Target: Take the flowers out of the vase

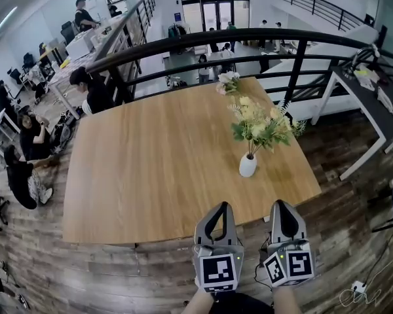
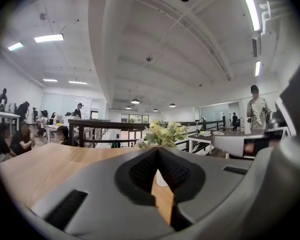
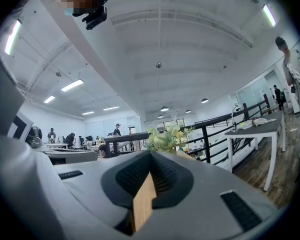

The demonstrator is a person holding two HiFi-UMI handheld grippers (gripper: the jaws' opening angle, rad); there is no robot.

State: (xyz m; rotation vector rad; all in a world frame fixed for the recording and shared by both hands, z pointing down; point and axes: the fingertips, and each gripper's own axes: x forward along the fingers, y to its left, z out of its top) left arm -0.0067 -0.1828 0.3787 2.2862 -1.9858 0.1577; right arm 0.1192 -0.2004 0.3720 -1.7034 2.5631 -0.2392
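Where the left gripper (image 1: 221,206) hangs: at the table's near edge, toward its right corner, pointing forward across the top and close to level, marker cube nearest the person.
Left jaws: tips pressed together with nothing between them; only tabletop shows through the gap behind the tips.
Right gripper (image 1: 280,203): just beside the left one and parallel to it, level, at the same near edge.
Right jaws: closed tip to tip, empty.
Hands (image 1: 200,301): only the wrists show, low in the head view, one behind each cube.
Vase (image 1: 247,165): white, upright near the table's right edge, ahead of both grippers and apart from them.
Flowers (image 1: 259,124): pale yellow heads and green leaves, standing in the vase.
Second bunch (image 1: 227,82): pale blooms at the far edge.
Table (image 1: 150,175): light wood.
Room: black railing (image 1: 183,41) behind the far edge; people (image 1: 26,139) on a lower floor beyond it; dark plank floor (image 1: 354,208); white desk (image 1: 370,100) at the right.
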